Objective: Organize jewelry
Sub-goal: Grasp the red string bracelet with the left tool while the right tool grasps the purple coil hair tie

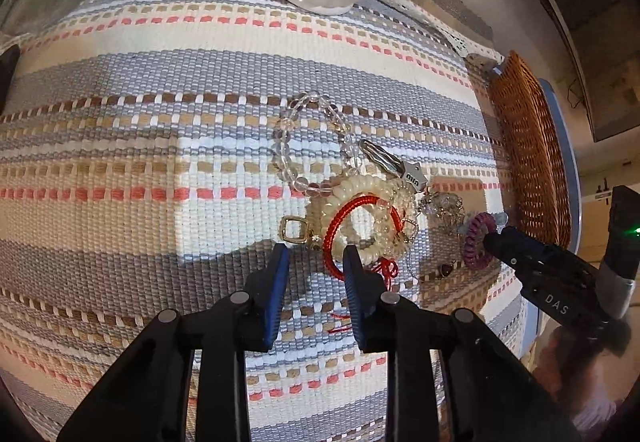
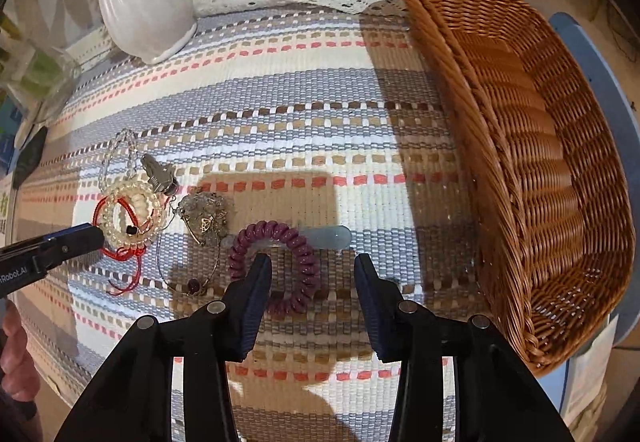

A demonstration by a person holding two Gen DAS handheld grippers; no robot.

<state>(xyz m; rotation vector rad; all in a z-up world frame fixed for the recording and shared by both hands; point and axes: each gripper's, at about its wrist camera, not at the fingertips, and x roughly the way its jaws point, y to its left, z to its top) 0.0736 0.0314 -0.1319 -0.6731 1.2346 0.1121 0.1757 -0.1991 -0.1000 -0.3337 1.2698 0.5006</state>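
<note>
Purple coil band [image 2: 276,266] on striped mat [image 2: 280,122], just ahead of R gripper [image 2: 312,266]; jaws apart, L pad over its loop. Only R view shows wicker basket [image 2: 520,162] interior. L gripper [image 1: 316,258] apart at red cord bracelet [image 1: 340,230], pile w/ cream beads [image 1: 372,186].

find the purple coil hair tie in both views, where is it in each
Left wrist: purple coil hair tie at right of centre, by the tip of the right tool, just left of the wicker basket.
Right wrist: hair tie low centre, around the left finger of the open right tool.
Shared landmark: the red cord bracelet, left of the hair tie in both.
</note>
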